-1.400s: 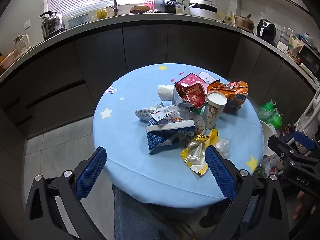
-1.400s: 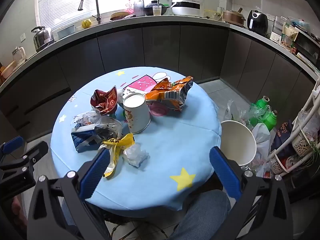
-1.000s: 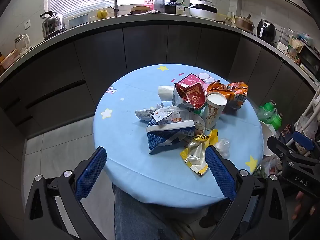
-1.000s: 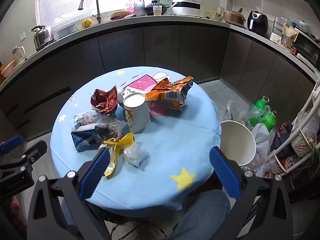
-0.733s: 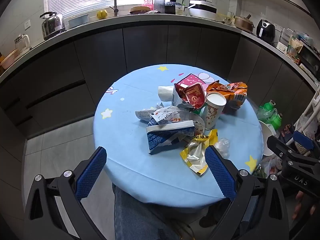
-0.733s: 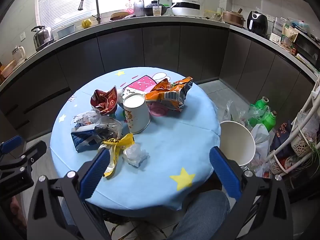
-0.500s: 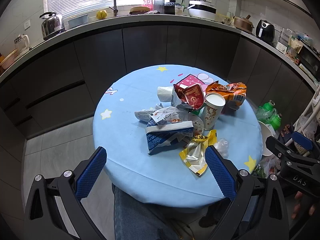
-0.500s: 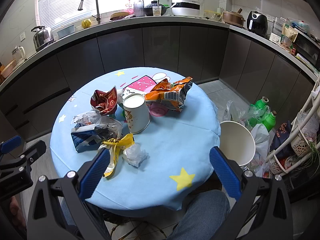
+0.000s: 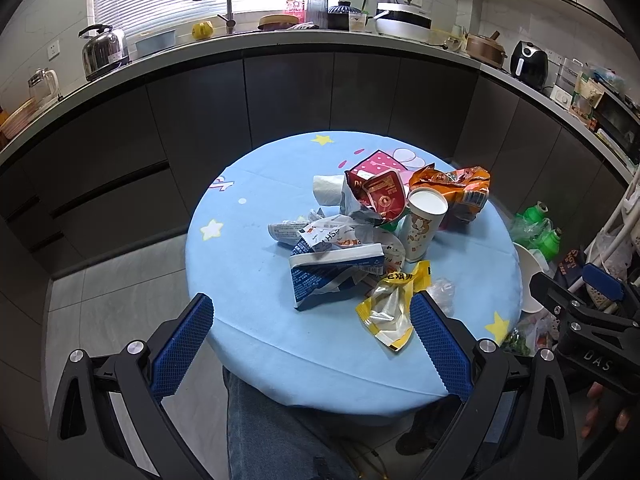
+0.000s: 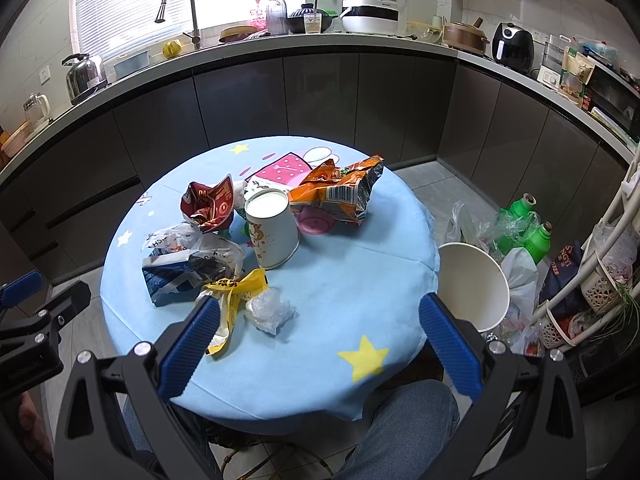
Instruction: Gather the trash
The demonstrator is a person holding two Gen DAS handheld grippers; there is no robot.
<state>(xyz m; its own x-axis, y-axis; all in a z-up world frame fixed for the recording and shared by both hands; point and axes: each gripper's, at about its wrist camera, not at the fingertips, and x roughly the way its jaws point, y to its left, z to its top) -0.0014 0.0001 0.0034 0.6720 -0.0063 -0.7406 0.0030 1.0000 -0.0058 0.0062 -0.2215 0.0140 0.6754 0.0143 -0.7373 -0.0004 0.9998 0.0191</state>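
Observation:
A pile of trash lies on the round blue table point(image 9: 248, 280) point(image 10: 360, 280): a blue-and-white packet point(image 9: 328, 272) point(image 10: 176, 272), a yellow wrapper point(image 9: 394, 304) point(image 10: 236, 292), a paper cup point(image 9: 422, 228) point(image 10: 272, 232), a red foil bag point(image 9: 376, 196) point(image 10: 208, 204), an orange snack bag point(image 9: 460, 188) point(image 10: 340, 192) and a clear crumpled wrapper point(image 10: 270, 308). My left gripper point(image 9: 312, 344) is open, held short of the table's near edge. My right gripper point(image 10: 316, 344) is open too, over the near rim, empty. A white bin point(image 10: 472, 284) stands beside the table at the right.
Dark kitchen cabinets point(image 9: 280, 100) curve around behind the table, with a kettle point(image 9: 102, 54) and appliances on the counter. Green bottles point(image 10: 524, 224) and plastic bags sit on the floor right of the table, by a white rack point(image 10: 612, 240). A person's jeans-clad legs point(image 10: 400, 432) are under the table.
Both views have shifted very slightly; the trash and the open grippers stay as they were.

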